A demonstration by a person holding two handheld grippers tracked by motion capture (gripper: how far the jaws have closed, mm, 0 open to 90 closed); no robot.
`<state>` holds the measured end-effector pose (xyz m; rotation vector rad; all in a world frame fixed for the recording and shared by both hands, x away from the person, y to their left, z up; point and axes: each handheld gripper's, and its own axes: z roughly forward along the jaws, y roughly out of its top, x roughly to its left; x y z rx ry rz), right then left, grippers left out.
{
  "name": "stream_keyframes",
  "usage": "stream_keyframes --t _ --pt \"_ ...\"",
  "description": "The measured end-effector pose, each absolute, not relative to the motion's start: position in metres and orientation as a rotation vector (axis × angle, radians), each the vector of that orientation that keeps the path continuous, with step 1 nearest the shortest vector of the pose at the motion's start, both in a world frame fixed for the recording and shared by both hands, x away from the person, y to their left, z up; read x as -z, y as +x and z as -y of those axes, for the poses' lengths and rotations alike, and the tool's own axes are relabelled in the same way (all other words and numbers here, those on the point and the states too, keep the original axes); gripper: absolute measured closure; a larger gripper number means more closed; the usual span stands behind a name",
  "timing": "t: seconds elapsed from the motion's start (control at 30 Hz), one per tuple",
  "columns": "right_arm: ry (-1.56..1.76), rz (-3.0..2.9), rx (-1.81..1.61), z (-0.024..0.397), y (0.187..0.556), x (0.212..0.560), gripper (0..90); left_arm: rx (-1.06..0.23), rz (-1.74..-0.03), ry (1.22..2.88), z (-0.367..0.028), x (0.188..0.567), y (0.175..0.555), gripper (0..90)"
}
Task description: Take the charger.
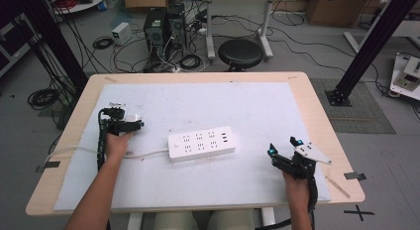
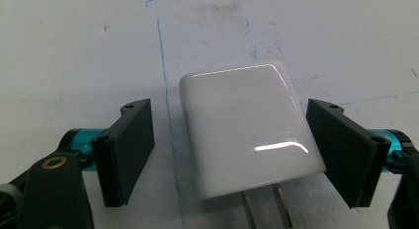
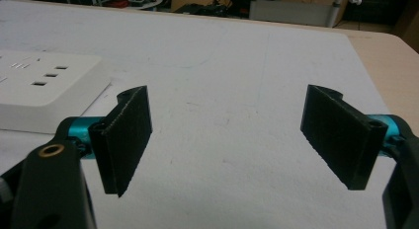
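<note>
White charger [image 2: 249, 135] lies between the left gripper [image 2: 232, 150] spread jaws, unclamped

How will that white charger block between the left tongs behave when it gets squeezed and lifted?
The charger looks glossy, so it may slip between the open left tongs. Its boxy shell seems rigid. Lying flat, it probably won't roll.
</note>
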<state>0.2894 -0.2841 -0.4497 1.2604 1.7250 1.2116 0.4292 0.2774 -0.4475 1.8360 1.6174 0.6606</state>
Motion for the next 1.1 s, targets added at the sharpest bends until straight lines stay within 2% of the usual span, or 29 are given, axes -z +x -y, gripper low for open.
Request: stream_keyframes --t 0.1,0.37,0.67,1.1 --pt "1.26 -1.725 -1.212 0.284 0.29 0.45 20.3 -0.658 -1.612 1.851 -0.277 0.447 0.428 24.3" --pt "1.254 -1.722 -1.212 0.285 0.289 0.45 20.3 -0.661 -1.572 1.84 -0.275 0.446 0.423 42.4" --pt "1.25 -1.717 -1.22 0.285 0.288 0.45 20.3 -0.665 -1.542 1.816 -0.276 0.444 0.416 42.5" --pt "1.243 -1.712 -1.236 0.285 0.288 0.45 20.3 -0.722 -1.378 1.767 -0.27 0.409 0.391 42.5"
